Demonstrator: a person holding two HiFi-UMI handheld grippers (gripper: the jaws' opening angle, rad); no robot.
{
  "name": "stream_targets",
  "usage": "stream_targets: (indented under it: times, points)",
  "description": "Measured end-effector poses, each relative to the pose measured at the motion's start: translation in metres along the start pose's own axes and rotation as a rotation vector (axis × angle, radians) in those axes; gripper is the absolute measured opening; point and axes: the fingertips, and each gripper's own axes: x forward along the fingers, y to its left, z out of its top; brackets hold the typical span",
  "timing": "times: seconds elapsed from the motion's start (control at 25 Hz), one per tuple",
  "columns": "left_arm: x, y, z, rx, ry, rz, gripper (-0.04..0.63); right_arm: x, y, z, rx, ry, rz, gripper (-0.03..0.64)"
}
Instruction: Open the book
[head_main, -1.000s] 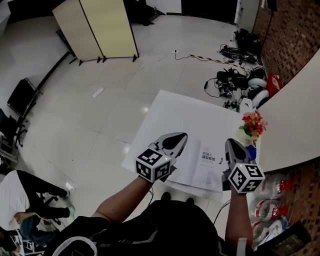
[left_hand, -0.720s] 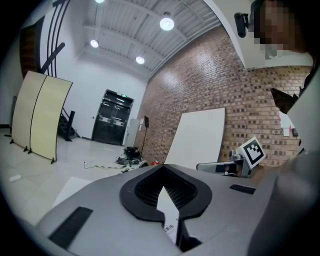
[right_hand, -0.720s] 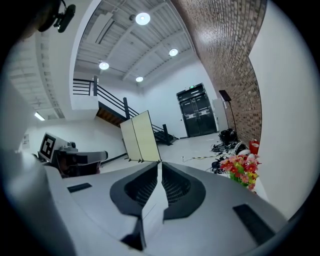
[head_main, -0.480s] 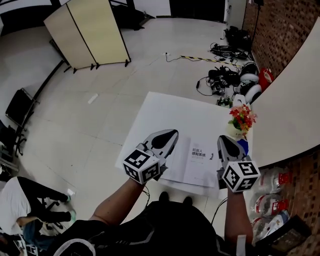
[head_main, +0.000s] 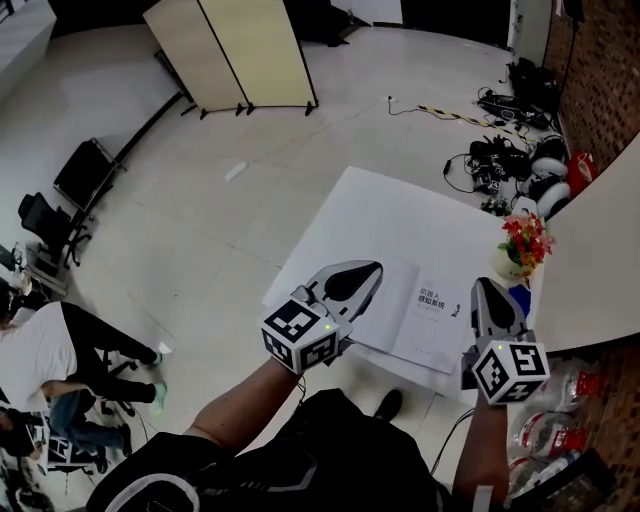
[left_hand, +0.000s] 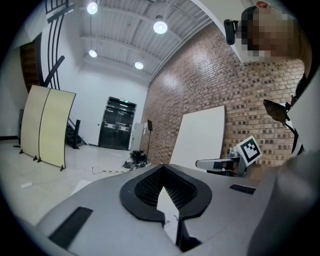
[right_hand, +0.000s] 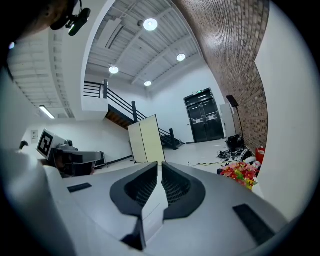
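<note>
Head view is showing the book (head_main: 430, 325) lying flat under the closed left tongs (head_main: 362, 272) and just left of the closed right tongs (head_main: 488, 288), so opening is seemingly just starting, calling next for pinching its cover edge.

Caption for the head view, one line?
Left gripper and right gripper over the book on a white table beside flowers.

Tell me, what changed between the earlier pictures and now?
Almost nothing in the scene itself: mostly the head view swung, shifting the whole picture. Nothing was grabbed or released. The left gripper and right gripper stay clamped on opposite sides of the book, paper between their jaws, and it shows the same open page, still beside the flowers over the white table.
</note>
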Motion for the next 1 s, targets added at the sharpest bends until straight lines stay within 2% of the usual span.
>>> stream_targets:
  times: [0.28,0.44,0.64,0.84,1.0]
  points:
    - [-0.077,0.001,-0.005,0.022,-0.026,-0.012,0.002,-0.035,0.059,0.004,-0.035,-0.045,-0.071,0.017]
    - [-0.135,-0.003,-0.027,0.027,-0.009,-0.062,0.002,-0.061,0.121,-0.012,-0.057,-0.047,-0.087,0.017]
    - [-0.192,-0.007,-0.038,-0.007,-0.015,-0.121,0.002,-0.094,0.185,-0.027,-0.070,-0.020,-0.118,0.017]
    - [-0.233,-0.030,-0.039,-0.010,-0.037,-0.132,0.002,-0.139,0.217,-0.024,-0.095,-0.055,-0.160,0.017]
    - [-0.262,-0.060,-0.041,-0.016,-0.044,-0.128,0.002,-0.173,0.240,-0.027,-0.102,-0.059,-0.132,0.017]
